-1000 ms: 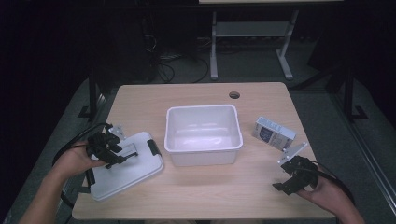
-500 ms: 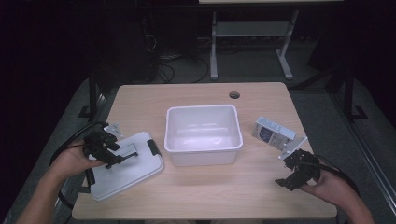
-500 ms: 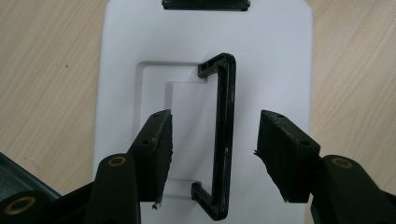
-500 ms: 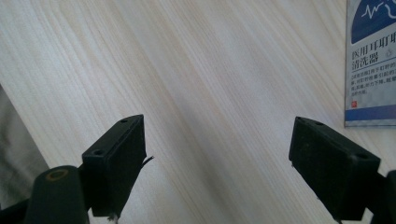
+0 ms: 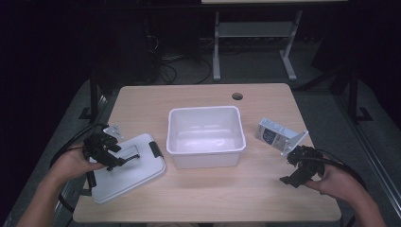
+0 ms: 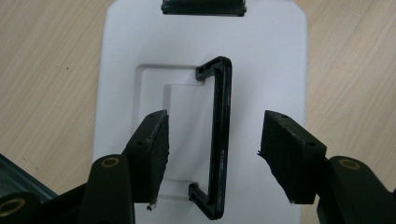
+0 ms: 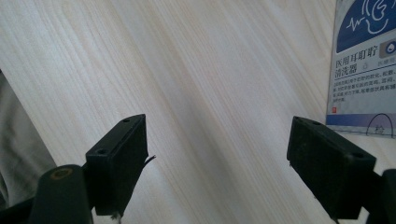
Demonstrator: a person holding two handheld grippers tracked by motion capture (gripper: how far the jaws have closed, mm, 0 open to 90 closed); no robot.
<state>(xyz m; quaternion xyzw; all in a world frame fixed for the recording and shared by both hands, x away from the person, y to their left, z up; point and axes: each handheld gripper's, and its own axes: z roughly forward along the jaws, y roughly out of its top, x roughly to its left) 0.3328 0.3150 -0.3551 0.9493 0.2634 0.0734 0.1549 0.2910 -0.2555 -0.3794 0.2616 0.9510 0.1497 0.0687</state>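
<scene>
A white lid (image 5: 125, 170) (image 6: 201, 42) with a black handle (image 6: 219, 135) lies flat on the table at the left. My left gripper (image 5: 111, 153) (image 6: 212, 140) hovers over it, its jaws having just been opening; they stand apart on either side of the handle without touching it. An empty white bin (image 5: 205, 137) sits in the middle of the table. A small white and blue box (image 5: 273, 132) (image 7: 364, 65) lies at the right. My right gripper (image 5: 295, 170) (image 7: 217, 158) hangs open over bare wood near that box, nothing between its jaws.
The wooden table (image 5: 198, 99) has a round cable hole (image 5: 237, 96) at the back. Black cables trail from both grippers off the table's sides. Dark floor and a metal stand (image 5: 255, 33) lie beyond the far edge.
The left gripper's jaws have spread wider over the lid handle. The right gripper has lifted slightly off the table near the box.
</scene>
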